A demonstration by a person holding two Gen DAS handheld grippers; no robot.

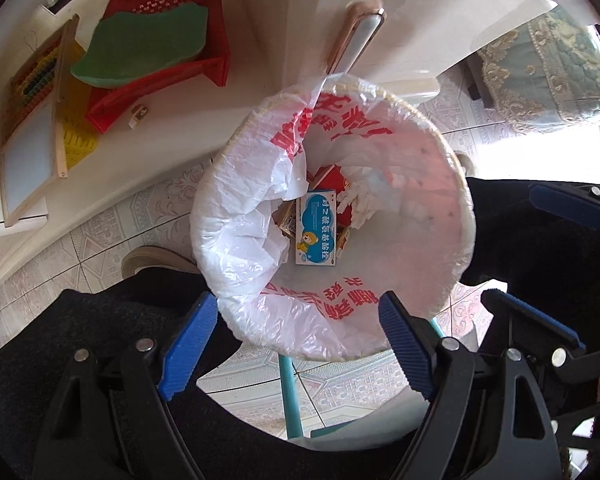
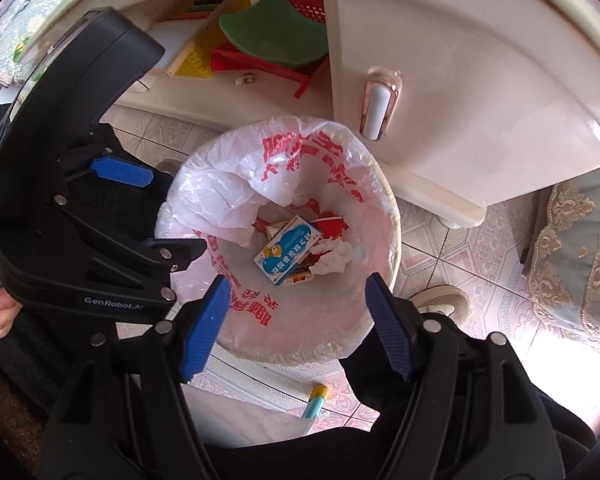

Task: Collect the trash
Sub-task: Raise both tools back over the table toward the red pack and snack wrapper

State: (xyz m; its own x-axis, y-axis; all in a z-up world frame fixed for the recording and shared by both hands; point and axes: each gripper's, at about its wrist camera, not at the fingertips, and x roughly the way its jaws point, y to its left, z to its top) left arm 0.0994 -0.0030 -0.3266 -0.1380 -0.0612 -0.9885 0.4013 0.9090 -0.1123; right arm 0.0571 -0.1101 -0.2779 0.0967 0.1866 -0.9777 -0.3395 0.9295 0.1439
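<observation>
Both grippers hung over the trash bin (image 1: 466,216), looking straight down into it. Left gripper (image 1: 296,344) jaws spread wide, nothing between them. Right gripper (image 2: 298,324) also wide open and empty. The bin sat on the tiled floor, just near of a white cabinet (image 2: 480,92), lined with a white plastic bag (image 1: 244,216) printed in red.

Trash lay at the bottom: a blue-and-white carton (image 1: 315,229) on top, a red box (image 1: 334,178) just beyond it, crumpled tissue (image 1: 360,200) on the right, touching both. More packaging showed under the carton, type unclear.

Probably the drop step was done, or the bag was next to be gathered. If gathering: the left side of the liner sagged inward, so pinch that loose fold at the rim rather than reach deep. Keep the two grippers apart; they sat close, the left one showing at the left of the right wrist view. A blue-and-yellow tube-like item (image 2: 316,400) lay on the floor near of the bin, possibly more trash.
</observation>
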